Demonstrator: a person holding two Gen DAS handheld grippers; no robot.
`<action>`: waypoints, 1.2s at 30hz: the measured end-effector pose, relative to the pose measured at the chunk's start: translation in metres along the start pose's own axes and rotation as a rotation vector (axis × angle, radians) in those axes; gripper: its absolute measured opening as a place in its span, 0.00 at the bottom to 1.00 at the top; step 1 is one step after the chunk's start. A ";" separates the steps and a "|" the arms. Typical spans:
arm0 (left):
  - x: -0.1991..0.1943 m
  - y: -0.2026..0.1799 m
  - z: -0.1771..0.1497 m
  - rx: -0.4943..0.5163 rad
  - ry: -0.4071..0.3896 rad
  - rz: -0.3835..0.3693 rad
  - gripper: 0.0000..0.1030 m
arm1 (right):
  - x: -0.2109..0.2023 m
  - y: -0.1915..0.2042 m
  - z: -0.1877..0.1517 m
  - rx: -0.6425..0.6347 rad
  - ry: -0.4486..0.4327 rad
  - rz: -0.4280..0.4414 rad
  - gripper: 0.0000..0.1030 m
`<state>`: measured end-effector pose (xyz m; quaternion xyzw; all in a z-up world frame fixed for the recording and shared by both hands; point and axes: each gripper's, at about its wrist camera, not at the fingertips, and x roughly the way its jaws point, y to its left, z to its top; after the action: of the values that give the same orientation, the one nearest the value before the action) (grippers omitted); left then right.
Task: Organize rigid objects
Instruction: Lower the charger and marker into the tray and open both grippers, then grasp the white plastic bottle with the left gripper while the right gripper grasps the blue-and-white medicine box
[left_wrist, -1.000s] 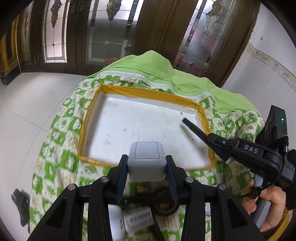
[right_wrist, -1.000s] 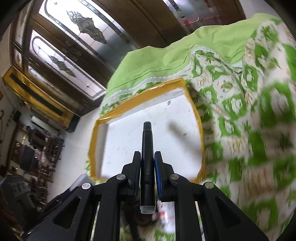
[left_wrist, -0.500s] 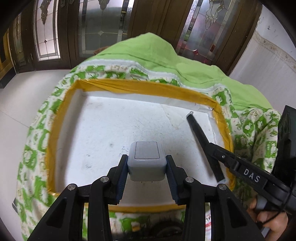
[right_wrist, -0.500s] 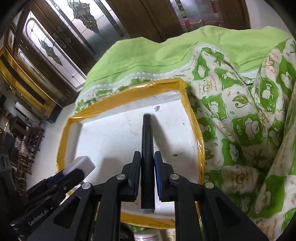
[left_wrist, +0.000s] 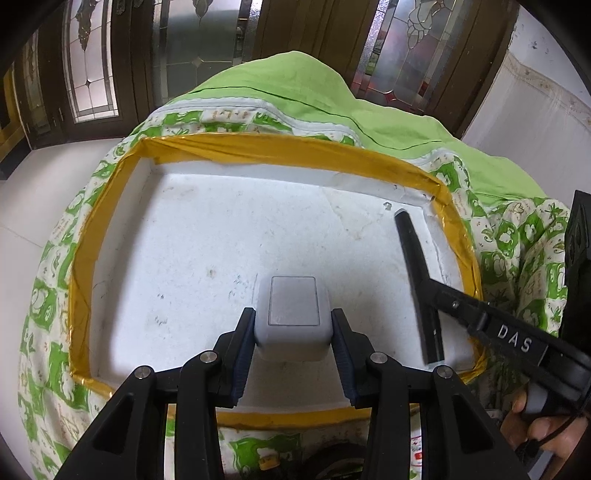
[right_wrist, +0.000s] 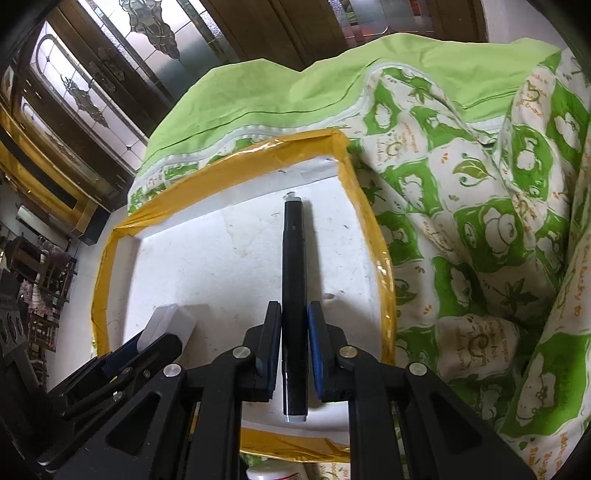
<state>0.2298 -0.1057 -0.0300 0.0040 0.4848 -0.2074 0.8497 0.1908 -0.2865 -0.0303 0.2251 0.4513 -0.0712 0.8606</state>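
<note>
We see a small grey block (left_wrist: 293, 318) with round corners, pinched between the left tongs (left_wrist: 293, 354) over the white tray (left_wrist: 192, 236). We see a long black pen (right_wrist: 293, 280) held in the right tongs (right_wrist: 294, 354), pointing at the tray's far corner.

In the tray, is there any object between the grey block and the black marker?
No. In the left wrist view, only bare white tray floor lies between the grey block and the black marker, each held by its own tool.
</note>
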 end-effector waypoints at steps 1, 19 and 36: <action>-0.001 0.002 -0.001 -0.011 0.005 -0.007 0.42 | 0.000 0.000 0.000 -0.003 -0.003 -0.005 0.14; -0.115 0.044 -0.070 -0.081 -0.131 0.053 0.89 | -0.052 -0.007 -0.012 0.057 -0.109 0.093 0.30; -0.138 0.061 -0.155 -0.127 -0.136 0.179 0.91 | -0.075 -0.005 -0.059 0.049 -0.053 0.119 0.33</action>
<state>0.0627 0.0307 -0.0105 -0.0205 0.4357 -0.0995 0.8943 0.1015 -0.2701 -0.0008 0.2705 0.4122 -0.0368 0.8692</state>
